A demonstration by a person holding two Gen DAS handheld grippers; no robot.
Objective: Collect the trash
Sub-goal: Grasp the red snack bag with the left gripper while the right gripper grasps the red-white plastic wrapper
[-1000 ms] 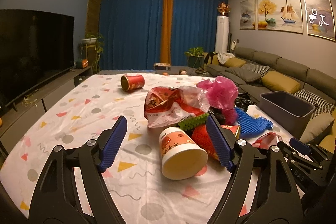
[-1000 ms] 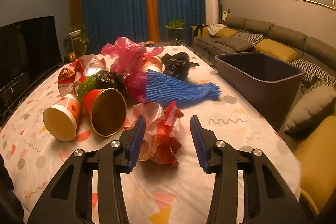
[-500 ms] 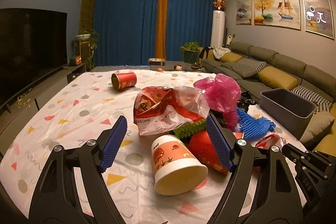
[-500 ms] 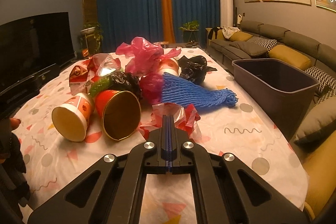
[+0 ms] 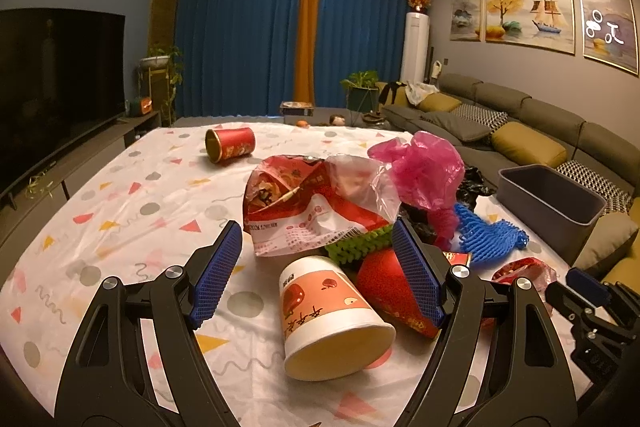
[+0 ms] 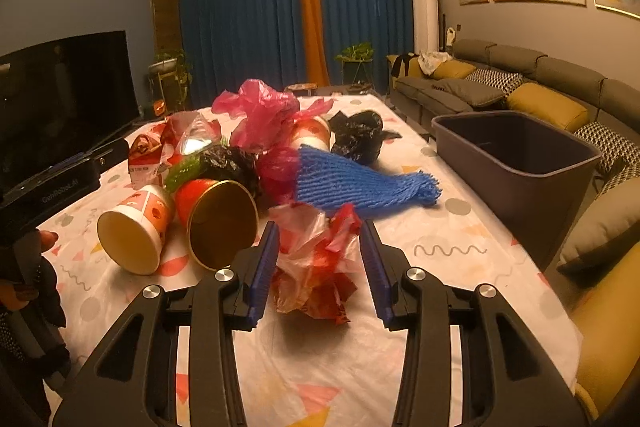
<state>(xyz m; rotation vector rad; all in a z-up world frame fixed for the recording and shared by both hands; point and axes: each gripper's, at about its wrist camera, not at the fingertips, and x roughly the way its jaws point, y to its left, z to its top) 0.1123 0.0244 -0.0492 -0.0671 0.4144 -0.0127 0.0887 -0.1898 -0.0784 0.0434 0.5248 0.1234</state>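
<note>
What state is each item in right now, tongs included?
Left tongs: open, empty.
Right tongs: open, straddling the crumpled red wrapper.
White paper cup: on its side, empty.
Red paper cup: on its side, empty.
Red can: on its side, apart from the pile.
Gray bin: upright, open; no contents visible.
Television: off.

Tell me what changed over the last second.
The right tool shut briefly with nothing between its fingers, then reopened and now straddles the crumpled red wrapper, not gripping it. The left tool stayed open, drifting slightly over the paper cup. The trash pile and the gray bin stayed put.
</note>
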